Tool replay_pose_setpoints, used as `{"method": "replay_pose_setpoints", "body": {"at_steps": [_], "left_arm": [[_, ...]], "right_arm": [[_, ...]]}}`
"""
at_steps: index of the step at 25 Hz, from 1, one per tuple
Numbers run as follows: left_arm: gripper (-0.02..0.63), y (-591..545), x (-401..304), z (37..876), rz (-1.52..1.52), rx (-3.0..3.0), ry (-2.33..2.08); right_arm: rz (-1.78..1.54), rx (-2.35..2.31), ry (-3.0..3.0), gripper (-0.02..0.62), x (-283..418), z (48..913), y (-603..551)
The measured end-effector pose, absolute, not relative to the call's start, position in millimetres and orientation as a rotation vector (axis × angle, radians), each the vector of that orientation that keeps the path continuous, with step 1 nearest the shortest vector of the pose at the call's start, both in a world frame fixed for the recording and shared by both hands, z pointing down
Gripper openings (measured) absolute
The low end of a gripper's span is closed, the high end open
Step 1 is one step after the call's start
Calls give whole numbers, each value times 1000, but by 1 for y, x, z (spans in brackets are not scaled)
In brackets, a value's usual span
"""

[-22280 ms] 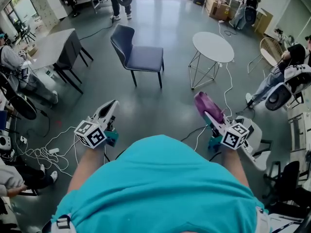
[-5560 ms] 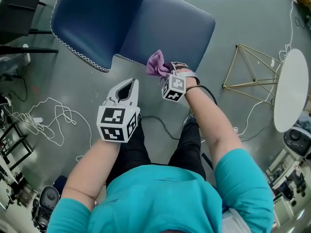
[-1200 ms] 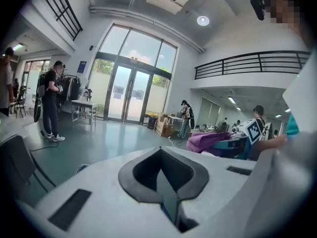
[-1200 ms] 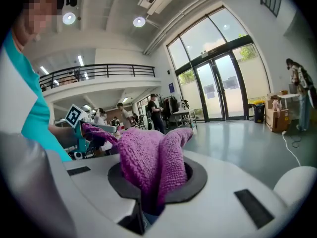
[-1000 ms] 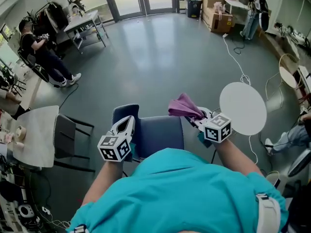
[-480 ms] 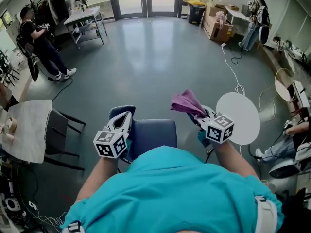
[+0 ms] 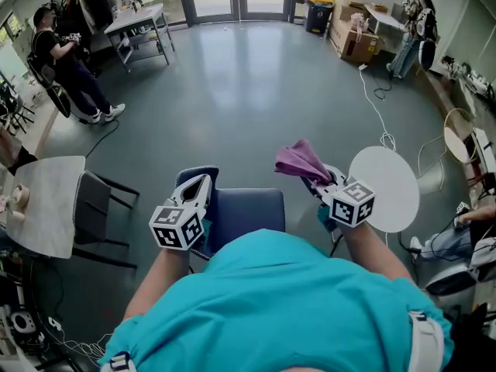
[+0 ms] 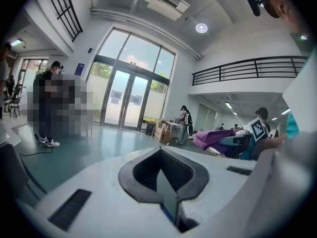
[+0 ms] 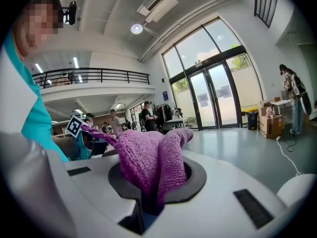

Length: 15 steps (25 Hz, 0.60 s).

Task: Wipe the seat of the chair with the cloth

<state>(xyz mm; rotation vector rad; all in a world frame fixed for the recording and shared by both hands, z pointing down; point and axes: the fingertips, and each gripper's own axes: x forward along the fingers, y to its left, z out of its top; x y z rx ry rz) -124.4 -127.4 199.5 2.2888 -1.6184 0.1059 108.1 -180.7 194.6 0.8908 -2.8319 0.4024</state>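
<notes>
— Two grippers are up. Which one has the cloth (image 7: pixel 298 161)?
— The right gripper (image 7: pixel 316 179). Its jaws are clamped on a fold of the cloth. The rest bunches up past the tips, toward eleven o'clock from the marker cube (image 7: pixel 353 202) in the head view. The left gripper (image 7: pixel 199 184) has its jaws pressed together with nothing between them.
— And the chair (image 7: pixel 249 210)?
— It is below and between the two grippers, its seat partly hidden by the person's teal shirt (image 7: pixel 271 308). The cloth hangs in the air at about two o'clock of the seat, not touching it.
— Any change?
— Half a second ago things looked almost the same. Some five seconds back the cloth was down at the seat's front edge, and now it is raised clear.
— What is it like?
— It is purple, nubbly terry, crumpled into soft folds. The seat is dark blue, squarish with rounded corners, and looks smooth. A round white table (image 7: pixel 387 188) stands at three o'clock of the right gripper, on a glossy grey floor (image 7: pixel 256 91).
</notes>
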Motion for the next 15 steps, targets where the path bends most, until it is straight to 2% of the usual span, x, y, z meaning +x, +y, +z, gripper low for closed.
{"method": "replay_pose_setpoints", "body": {"at_steps": [15], "left_arm": [[0,-134,-127,201,96,2290,-1602]], "right_arm": [[359,875,-2813,46,103,196,-181]]}}
